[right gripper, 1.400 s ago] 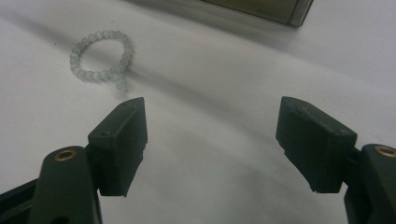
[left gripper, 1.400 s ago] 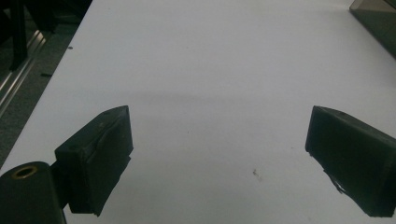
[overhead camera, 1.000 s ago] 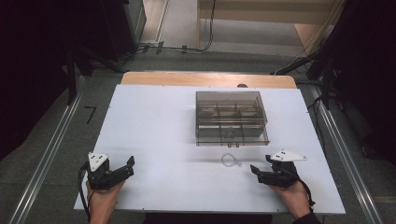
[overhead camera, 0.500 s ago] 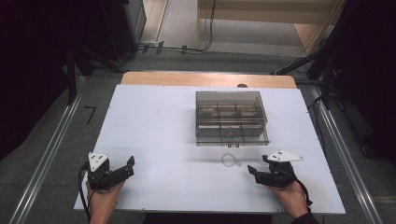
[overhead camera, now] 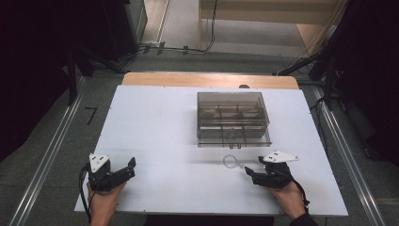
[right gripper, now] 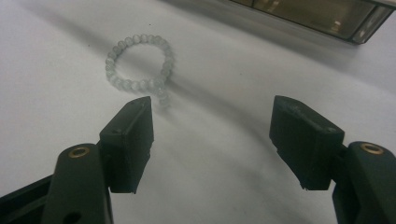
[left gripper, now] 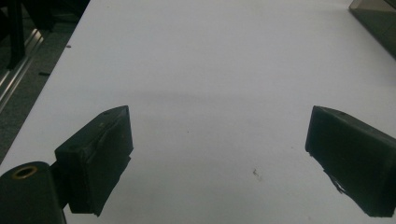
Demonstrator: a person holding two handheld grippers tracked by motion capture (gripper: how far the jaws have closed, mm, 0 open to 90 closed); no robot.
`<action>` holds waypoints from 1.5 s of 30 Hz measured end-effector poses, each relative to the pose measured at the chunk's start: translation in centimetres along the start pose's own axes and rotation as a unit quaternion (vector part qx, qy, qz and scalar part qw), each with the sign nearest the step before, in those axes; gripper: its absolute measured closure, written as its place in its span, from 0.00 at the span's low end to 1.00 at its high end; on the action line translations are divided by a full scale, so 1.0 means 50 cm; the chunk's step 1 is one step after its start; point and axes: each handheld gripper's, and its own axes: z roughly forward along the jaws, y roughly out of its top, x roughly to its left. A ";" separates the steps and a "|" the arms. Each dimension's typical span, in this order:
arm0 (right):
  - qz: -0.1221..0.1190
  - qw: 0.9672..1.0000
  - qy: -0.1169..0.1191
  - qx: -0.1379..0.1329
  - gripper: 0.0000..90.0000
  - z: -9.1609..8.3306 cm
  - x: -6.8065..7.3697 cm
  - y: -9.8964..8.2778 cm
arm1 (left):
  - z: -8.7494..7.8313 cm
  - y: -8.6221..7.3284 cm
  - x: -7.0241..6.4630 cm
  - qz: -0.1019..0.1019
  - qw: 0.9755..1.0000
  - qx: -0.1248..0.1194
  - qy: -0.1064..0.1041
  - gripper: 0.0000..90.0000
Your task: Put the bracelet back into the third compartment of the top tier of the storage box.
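Claw (right gripper: 212,135) low, level, gaping just short of bracelet (right gripper: 138,67).

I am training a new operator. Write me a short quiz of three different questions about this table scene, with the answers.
1. True or false: the right gripper already grips the bead bracelet.
2. Which thing lies nearer to the bracelet: the left gripper or the clear compartment box?
3. Fill in: the bracelet lies on the white ____.

Key
1. False: its jaws stand open, the bracelet ahead of them, beside one fingertip.
2. The clear compartment box.
3. Table.
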 end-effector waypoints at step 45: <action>-0.035 0.998 0.044 -0.007 0.91 0.038 0.035 0.021 | 0.002 -0.001 0.002 -0.002 1.000 0.004 -0.004 0.09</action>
